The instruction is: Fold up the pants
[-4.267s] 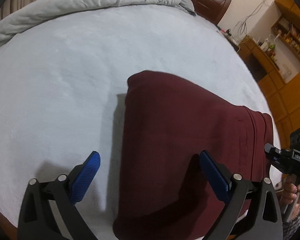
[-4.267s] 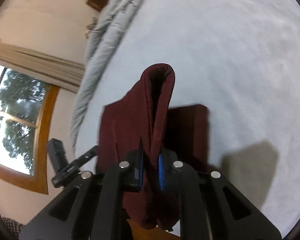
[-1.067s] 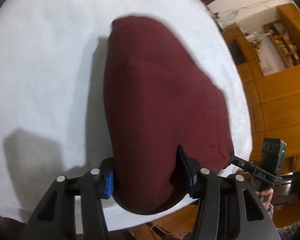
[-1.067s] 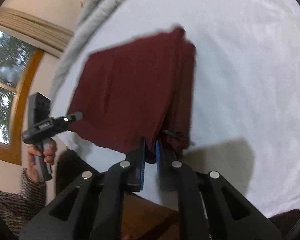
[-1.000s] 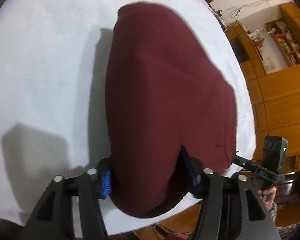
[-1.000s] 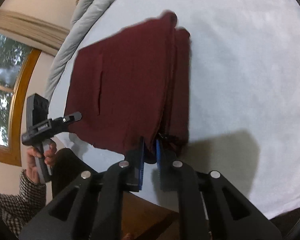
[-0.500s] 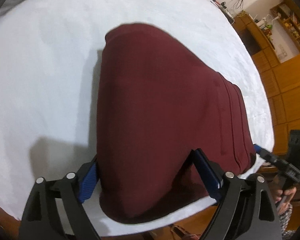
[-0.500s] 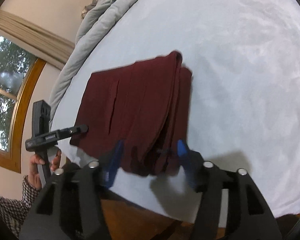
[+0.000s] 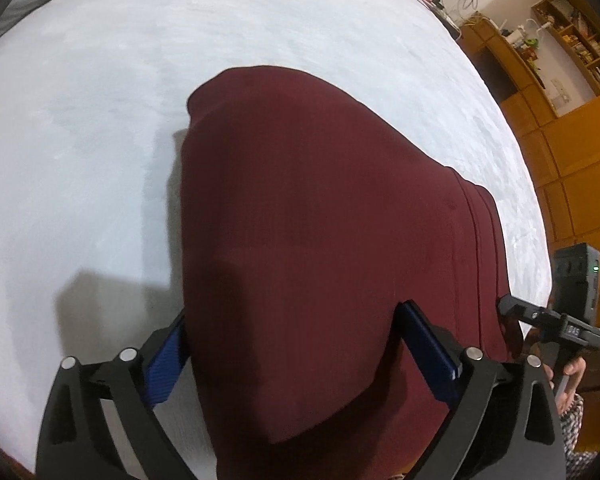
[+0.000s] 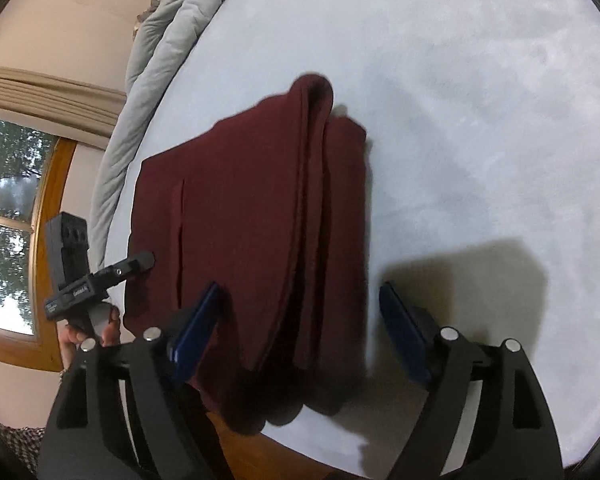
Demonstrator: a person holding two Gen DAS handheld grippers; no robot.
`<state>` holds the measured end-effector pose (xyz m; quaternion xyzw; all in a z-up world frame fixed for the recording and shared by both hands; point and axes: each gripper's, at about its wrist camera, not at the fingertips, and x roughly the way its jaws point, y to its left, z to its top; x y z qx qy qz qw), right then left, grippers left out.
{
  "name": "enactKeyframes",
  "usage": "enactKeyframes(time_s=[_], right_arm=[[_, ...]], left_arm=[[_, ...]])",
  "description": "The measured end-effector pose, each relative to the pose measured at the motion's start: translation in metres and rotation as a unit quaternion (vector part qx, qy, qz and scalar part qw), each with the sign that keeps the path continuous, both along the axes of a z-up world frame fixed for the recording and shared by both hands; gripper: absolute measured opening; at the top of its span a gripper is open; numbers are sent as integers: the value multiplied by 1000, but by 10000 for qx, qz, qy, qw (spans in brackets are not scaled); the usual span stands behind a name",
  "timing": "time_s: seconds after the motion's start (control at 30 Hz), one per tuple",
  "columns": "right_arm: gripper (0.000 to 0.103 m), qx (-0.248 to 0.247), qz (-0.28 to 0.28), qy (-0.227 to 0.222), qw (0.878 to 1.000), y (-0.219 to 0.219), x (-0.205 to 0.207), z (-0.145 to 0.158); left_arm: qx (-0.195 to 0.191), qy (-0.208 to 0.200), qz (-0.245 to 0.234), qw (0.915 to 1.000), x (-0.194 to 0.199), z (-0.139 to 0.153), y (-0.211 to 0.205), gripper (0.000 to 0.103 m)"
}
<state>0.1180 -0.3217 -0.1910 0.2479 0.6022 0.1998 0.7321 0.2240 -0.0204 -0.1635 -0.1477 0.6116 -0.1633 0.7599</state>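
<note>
The dark red pants (image 9: pixel 320 200) lie folded in a thick stack on the pale bed sheet (image 9: pixel 100 120), near the bed's front edge. My left gripper (image 9: pixel 292 314) straddles the stack's near end. Its jaws are opening wide, with the cloth between them and lying loose. In the right wrist view the pants (image 10: pixel 240 200) show their layered side edges. My right gripper (image 10: pixel 300 286) also spans the near end of the stack. Its jaws are opening too, and its blue pads (image 10: pixel 400 332) stand clear of the cloth.
A grey duvet (image 10: pixel 156 60) is bunched along the bed's far side, below a window (image 10: pixel 8 200). Wooden cabinets and shelves (image 9: pixel 572 160) stand beyond the bed. A hand (image 9: pixel 572 372) grips the other gripper's handle. The wooden bed frame (image 10: pixel 260 452) shows at the near edge.
Both grippers went from shut on the pants to wide open and let go. The folded pants have settled flat on the sheet, and both grippers have drawn back a little.
</note>
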Motion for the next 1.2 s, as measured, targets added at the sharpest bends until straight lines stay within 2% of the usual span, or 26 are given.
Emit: enactKeyframes(time_s=[0.13, 0.27, 0.5, 0.63, 0.83, 0.9, 0.97, 1.03, 1.07, 1.13, 1.2], right_arm=[[87, 152, 95, 92, 9998, 5, 2, -8], [88, 314, 293, 49, 9991, 14, 3, -10], [101, 397, 479, 105, 9980, 31, 17, -21], [101, 243, 531, 224, 9980, 37, 22, -24], [101, 41, 456, 80, 9989, 42, 20, -23], [98, -83, 466, -22, 9989, 46, 18, -19], [91, -187, 457, -131, 9987, 48, 15, -16], [76, -144, 431, -210, 9987, 47, 13, -13], [72, -101, 429, -269, 9987, 46, 12, -11], [62, -126, 472, -368, 9981, 46, 10, -6], [57, -124, 455, -443, 9979, 46, 9, -3]], left_arm=[[12, -25, -60, 10000, 4, -4, -5, 100], [160, -143, -74, 9997, 2, 0, -16, 100], [194, -305, -79, 9993, -3, 4, -21, 98], [196, -403, -80, 9990, -9, 6, -19, 97], [162, -493, -86, 9986, -18, 6, -6, 97], [164, -509, -85, 9985, -24, 6, -2, 96], [171, -535, -95, 9984, -27, 9, -3, 95], [163, -585, -110, 9981, -29, 8, -1, 92], [161, -618, -126, 9979, -30, 8, -1, 91], [181, -697, -150, 9973, -32, 10, -2, 85], [212, -783, -178, 9965, -33, 14, -1, 78]])
